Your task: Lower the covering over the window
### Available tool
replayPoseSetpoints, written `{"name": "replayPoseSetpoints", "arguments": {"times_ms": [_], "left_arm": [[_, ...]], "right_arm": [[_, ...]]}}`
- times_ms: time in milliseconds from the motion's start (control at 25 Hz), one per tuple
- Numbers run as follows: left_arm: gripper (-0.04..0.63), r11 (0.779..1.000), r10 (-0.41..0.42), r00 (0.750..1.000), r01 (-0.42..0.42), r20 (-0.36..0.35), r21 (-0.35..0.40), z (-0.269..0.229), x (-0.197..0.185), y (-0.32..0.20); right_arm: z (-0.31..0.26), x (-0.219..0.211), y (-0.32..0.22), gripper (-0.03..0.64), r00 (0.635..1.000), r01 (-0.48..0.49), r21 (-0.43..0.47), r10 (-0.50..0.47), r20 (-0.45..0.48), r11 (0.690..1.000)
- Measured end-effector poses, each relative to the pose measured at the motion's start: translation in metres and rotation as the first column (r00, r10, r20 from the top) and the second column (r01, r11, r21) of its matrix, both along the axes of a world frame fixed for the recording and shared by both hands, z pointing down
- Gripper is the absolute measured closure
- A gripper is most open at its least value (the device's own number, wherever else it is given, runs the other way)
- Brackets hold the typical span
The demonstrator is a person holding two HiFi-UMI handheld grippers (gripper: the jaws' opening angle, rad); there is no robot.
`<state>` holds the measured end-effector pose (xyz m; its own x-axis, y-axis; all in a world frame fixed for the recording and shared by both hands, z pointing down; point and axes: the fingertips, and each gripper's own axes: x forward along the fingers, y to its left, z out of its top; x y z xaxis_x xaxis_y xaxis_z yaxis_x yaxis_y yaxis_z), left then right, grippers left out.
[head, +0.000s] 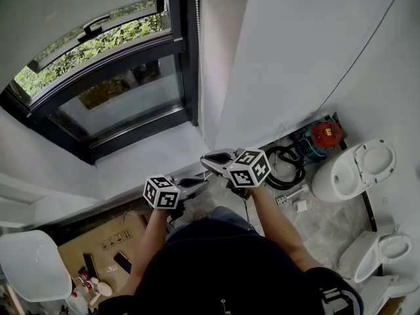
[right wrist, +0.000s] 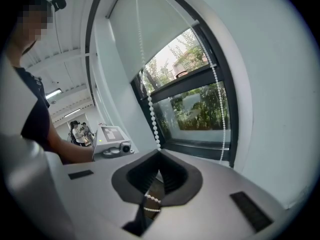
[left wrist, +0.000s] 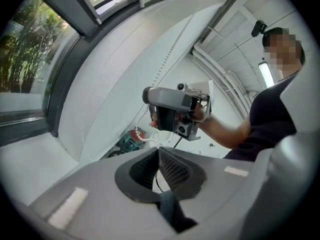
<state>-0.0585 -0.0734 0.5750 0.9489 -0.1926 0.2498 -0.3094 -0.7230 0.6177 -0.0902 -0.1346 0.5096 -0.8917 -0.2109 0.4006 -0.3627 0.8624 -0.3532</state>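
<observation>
My right gripper point(right wrist: 159, 153) was clamped on the roller blind's point(right wrist: 150, 29) bead chain point(right wrist: 151, 115), which I judged light, limp and slippery. My left gripper point(left wrist: 159, 150) was clenched empty.

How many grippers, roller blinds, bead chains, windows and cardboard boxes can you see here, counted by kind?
grippers: 2 (left gripper, right gripper)
roller blind: 1
bead chain: 1
window: 1
cardboard box: 1
Total: 6
</observation>
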Motion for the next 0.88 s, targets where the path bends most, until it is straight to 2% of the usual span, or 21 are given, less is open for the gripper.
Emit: {"name": "replayPoseSetpoints", "arguments": {"times_ms": [120, 240, 440, 600, 640, 720, 800, 880], "left_arm": [[0.584, 1.0, 0.0, 1.0, 0.0, 0.0, 0.003, 0.0, 0.0, 0.0], [0.583, 1.0, -0.005, 1.0, 0.005, -0.002, 0.003, -0.001, -0.001, 0.001], [0.583, 1.0, -0.015, 1.0, 0.015, -0.002, -0.002, 0.002, -0.001, 0.001], [0.581, 0.996, -0.051, 0.999, 0.05, 0.009, 0.073, -0.002, -0.004, -0.005], [0.561, 0.994, -0.06, 0.998, 0.058, 0.023, 0.088, -0.004, -0.006, -0.008], [0.428, 0.991, -0.086, 0.995, 0.08, 0.051, 0.109, -0.01, -0.014, -0.015], [0.408, 0.984, -0.121, 0.992, 0.116, 0.033, 0.137, -0.026, -0.021, -0.024], [0.408, 0.97, -0.158, 0.987, 0.161, -0.033, 0.181, -0.054, -0.027, -0.033]], "right_arm": [[0.005, 0.003, -0.002, 0.604, 1.0, -0.008, -0.007, 0.008, -0.019, 1.0], [0.028, 0.006, 0.003, 0.604, 0.993, 0.014, -0.018, -0.016, -0.113, 1.0], [0.032, 0.004, 0.013, 0.604, 0.999, -0.002, -0.075, -0.001, -0.042, 0.997], [0.032, 0.004, 0.013, 0.604, 0.999, 0.003, -0.076, -0.007, -0.044, 0.997], [0.032, 0.005, 0.013, 0.604, 0.999, -0.001, -0.077, -0.002, -0.041, 0.997], [0.032, 0.006, 0.013, 0.604, 0.999, -0.008, -0.08, 0.005, -0.032, 0.997], [0.032, 0.008, 0.013, 0.604, 1.0, -0.012, -0.084, 0.01, -0.022, 0.996], [0.033, 0.009, 0.013, 0.604, 1.0, -0.013, -0.085, 0.011, -0.02, 0.996]]}}
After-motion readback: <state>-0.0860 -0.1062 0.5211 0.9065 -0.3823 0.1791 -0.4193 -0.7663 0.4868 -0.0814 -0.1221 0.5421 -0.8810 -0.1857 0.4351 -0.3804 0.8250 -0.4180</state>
